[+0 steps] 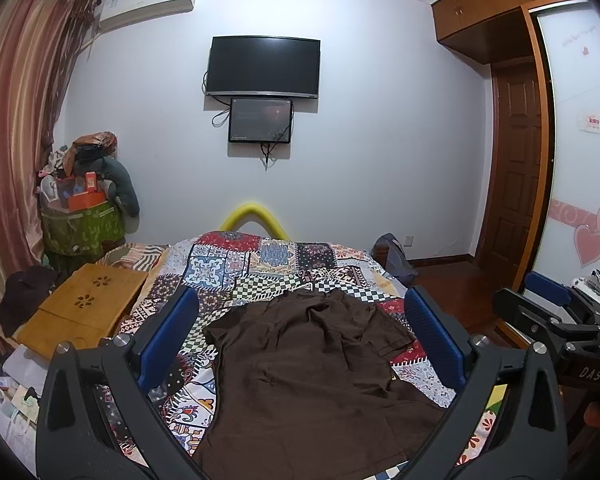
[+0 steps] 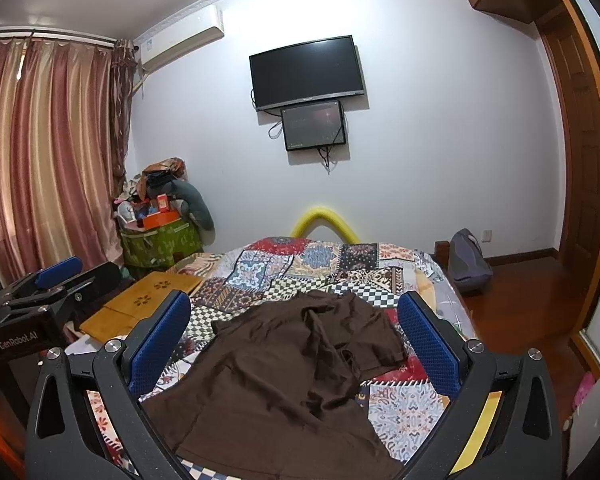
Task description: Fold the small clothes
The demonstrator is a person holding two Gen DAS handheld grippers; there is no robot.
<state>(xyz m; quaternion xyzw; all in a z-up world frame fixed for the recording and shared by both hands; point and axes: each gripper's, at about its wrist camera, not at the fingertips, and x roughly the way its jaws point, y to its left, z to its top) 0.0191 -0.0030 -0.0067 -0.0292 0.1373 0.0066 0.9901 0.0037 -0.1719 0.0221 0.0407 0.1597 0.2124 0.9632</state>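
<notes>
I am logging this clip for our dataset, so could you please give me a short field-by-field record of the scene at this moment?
setting: bedroom, patchwork quilt on the bed
garment: brown garment lying spread and wrinkled on the quilt, not yet folded
left gripper: open, above the garment, holding nothing
right gripper: open, above the garment, holding nothing
beside garment: wooden lap tray to its left
wall: dark television with a smaller screen beneath

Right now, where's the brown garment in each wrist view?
Left wrist: brown garment lower centre, on the quilt, between the open pads.
Right wrist: brown garment lower centre, between the open pads, its crumpled end further up.
Shared landmark: wall TV above the bed.
</notes>
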